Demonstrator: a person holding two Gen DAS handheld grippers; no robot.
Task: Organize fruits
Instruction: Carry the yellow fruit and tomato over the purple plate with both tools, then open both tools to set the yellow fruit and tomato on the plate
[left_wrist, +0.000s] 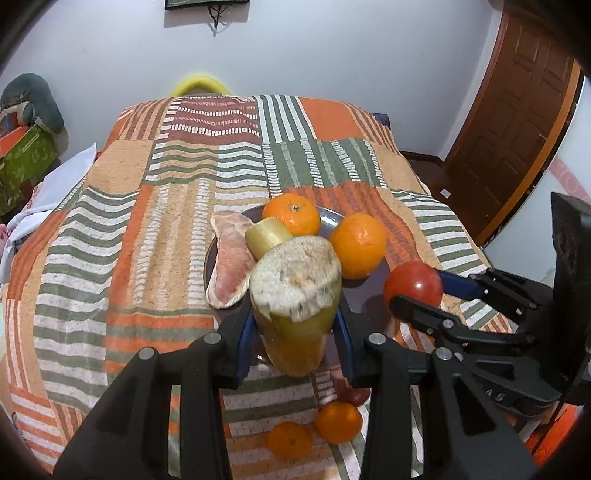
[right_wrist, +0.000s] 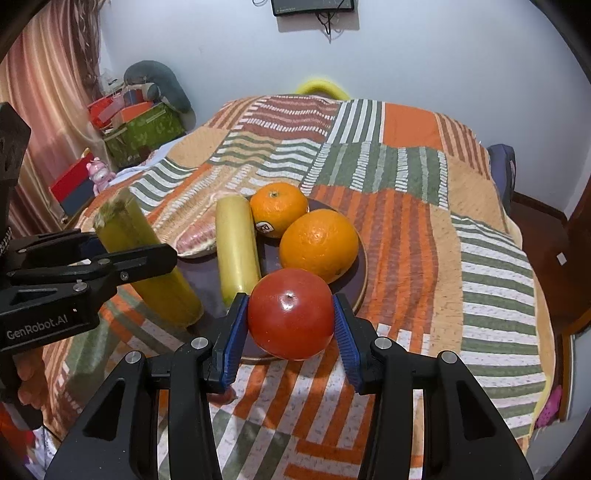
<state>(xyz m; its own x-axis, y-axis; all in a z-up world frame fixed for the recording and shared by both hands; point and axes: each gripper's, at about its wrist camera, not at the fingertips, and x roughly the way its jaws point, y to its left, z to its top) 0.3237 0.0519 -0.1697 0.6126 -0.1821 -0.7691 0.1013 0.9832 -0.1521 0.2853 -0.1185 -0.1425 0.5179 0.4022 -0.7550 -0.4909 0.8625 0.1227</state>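
In my right gripper, low in the centre of the right wrist view, the blue pads were clamped on a red tomato hanging over the near rim of the dark plate. My left gripper was likewise closed, on a yellow-green sugarcane piece held upright, its long axis pointing up toward the lens, over the plate's near left edge. Beyond the tomato, toward frame centre, sat a large orange, a mandarin and a second cane piece lying lengthwise. Bare plate lay just ahead of the tomato, so I judged the right gripper nearer a free spot. Two small mandarins waited on the quilt, at bottom centre.
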